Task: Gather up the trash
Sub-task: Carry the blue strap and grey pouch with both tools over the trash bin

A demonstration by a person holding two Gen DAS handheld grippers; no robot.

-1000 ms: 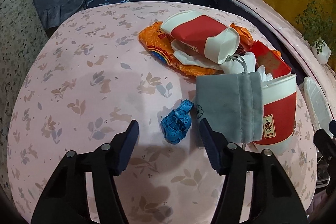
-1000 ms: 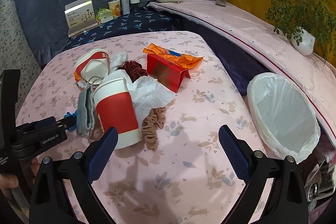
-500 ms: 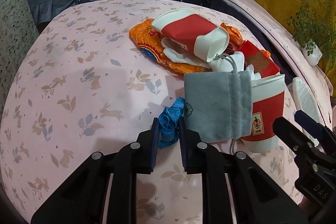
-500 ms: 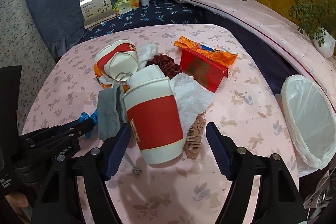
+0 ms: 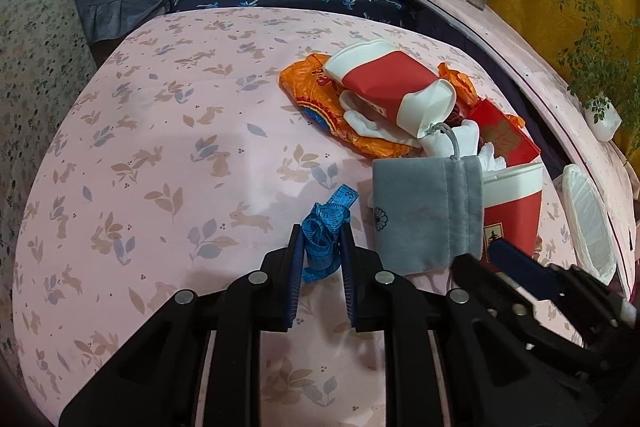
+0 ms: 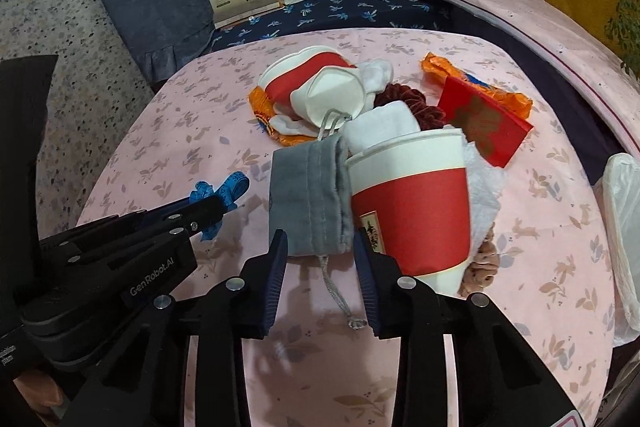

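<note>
On the pink rabbit-print surface (image 5: 168,131), left gripper (image 5: 322,239) clamped on crumpled blue measuring tape (image 5: 320,243), right gripper (image 6: 320,247) closing around lower edge of grey drawstring pouch (image 6: 310,199), pads not visibly pressing, red paper cup (image 6: 412,207) touching pouch, white-lined bin (image 6: 624,227) at right edge

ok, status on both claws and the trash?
Left claw shut on blue tape measure. Right claw closing around grey pouch, pads not yet pressing. Red cup crowds its right finger. Bin at right.
</note>
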